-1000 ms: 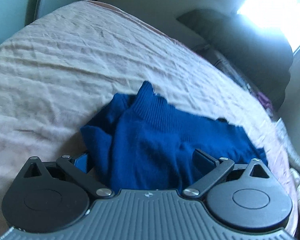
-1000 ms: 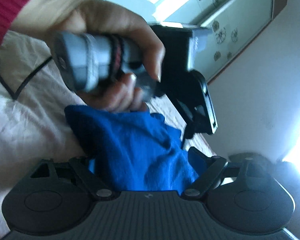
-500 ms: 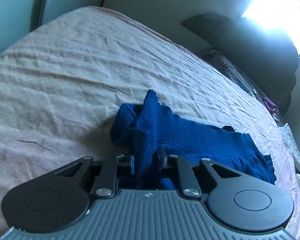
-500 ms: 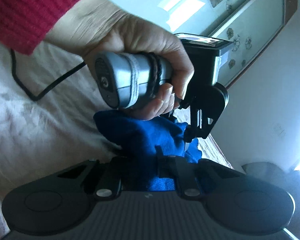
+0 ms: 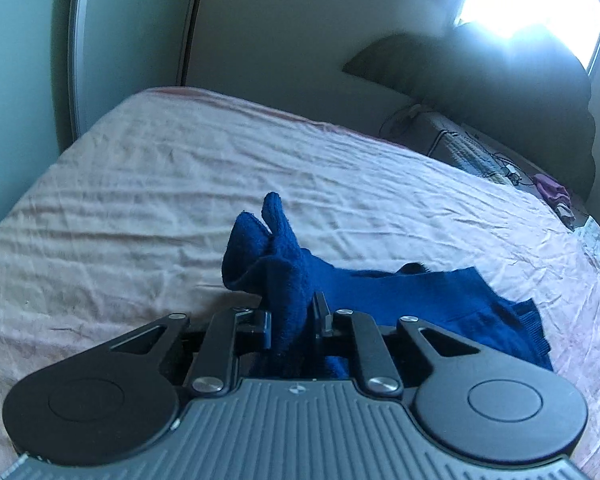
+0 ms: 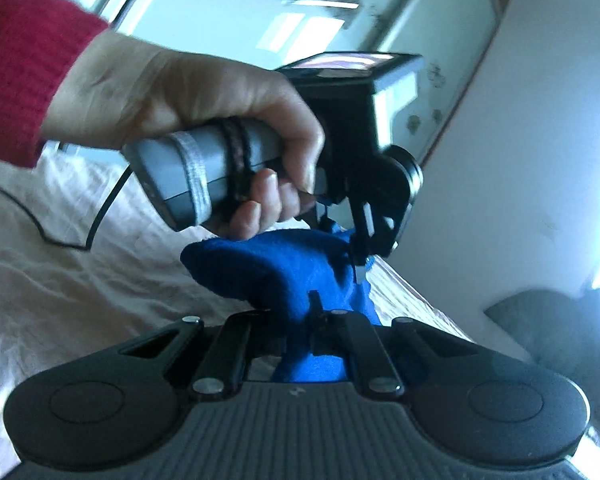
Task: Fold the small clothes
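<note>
Both claws, left point(image 5: 290, 322) and right point(image 6: 300, 320), clamped on blue sweater point(image 5: 412, 292); wrinkled bedsheet point(image 5: 180, 184) beneath

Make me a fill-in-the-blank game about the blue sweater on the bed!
1. The left gripper is shut on the ____ sweater.
2. The sweater lies on a pinkish ____.
3. The hand in the right wrist view wears a ____ sleeve.
4. The right gripper pinches the ____.

Missing words: blue; bed; red; sweater
</note>
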The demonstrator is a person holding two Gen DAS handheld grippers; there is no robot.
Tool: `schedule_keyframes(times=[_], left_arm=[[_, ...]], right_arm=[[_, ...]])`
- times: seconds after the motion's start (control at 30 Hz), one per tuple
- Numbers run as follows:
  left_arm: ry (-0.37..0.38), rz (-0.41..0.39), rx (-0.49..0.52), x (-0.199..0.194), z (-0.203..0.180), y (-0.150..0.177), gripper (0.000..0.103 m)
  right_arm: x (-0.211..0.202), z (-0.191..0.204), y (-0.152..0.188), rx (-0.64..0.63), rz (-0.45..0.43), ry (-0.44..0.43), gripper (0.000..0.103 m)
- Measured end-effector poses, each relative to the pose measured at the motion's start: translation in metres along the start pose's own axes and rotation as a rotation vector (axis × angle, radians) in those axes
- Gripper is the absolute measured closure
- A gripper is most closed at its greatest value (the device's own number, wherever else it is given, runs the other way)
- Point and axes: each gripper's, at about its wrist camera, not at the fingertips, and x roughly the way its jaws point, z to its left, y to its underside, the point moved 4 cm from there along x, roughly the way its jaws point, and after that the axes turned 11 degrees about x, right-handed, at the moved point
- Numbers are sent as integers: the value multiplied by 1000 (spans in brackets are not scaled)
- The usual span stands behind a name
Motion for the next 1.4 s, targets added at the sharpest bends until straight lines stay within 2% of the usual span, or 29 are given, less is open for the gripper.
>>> schedule_keyframes(times=[0.2,0.57,1.0,1.4], left_arm=[[-51,-17,30,-6,-25,-11,85],[-76,-46,82,-11,-70,-23,85],[-39,-49,132,5,-137,-36,85],[-2,-9,218,50,-204,-34,85]], right_arm=[[-14,-33,0,114,-8,12,95],[-25,-48,10,281,-13,27,97],[-52,-90,34,397,-7,100,98],[-73,-138,63,554,33,168,97]])
